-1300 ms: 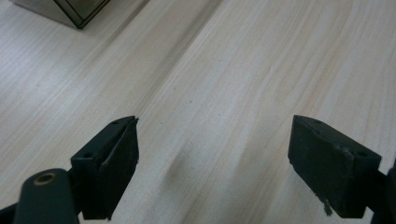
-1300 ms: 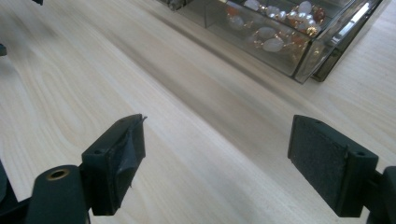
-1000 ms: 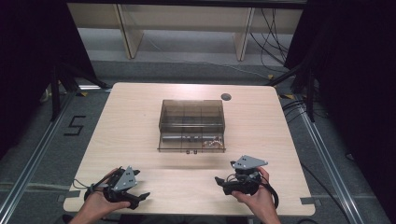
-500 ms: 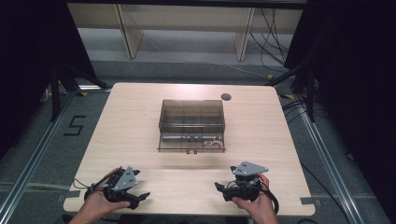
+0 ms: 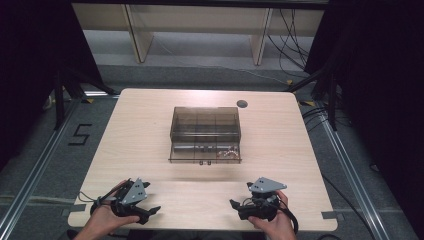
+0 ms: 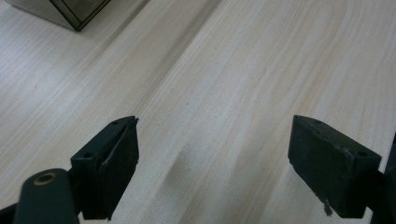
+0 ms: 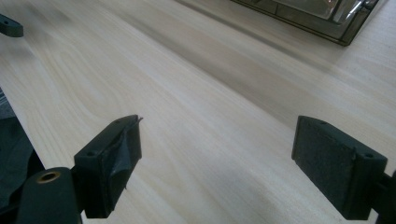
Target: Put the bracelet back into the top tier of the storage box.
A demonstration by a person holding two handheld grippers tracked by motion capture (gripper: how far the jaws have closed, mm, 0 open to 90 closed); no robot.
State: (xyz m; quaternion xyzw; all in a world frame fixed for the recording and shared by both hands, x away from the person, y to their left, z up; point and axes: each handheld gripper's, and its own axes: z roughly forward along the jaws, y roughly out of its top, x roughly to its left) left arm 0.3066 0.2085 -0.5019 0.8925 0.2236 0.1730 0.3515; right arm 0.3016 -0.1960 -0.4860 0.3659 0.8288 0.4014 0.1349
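A smoky clear plastic organiser box (image 5: 205, 133) with several compartments sits at the middle of the light wooden table (image 5: 150, 115); small metal parts lie in its front compartments. Its corner shows in the left gripper view (image 6: 74, 11) and its front edge in the right gripper view (image 7: 317, 16). My left gripper (image 5: 150, 212) rests near the table's front left edge, held by a hand, jaws wide apart over bare wood (image 6: 212, 163). My right gripper (image 5: 236, 210) rests near the front right edge, also open and holding nothing (image 7: 215, 163).
A round dark cable hole (image 5: 242, 104) sits at the table's back right. Dark curtains flank the table, and shelving stands behind it. Floor rails run along both sides. A tip of the other gripper (image 7: 10, 25) shows at the top left of the right gripper view.
The right gripper has drawn back a little toward the front edge of the table. The left gripper has barely shifted.
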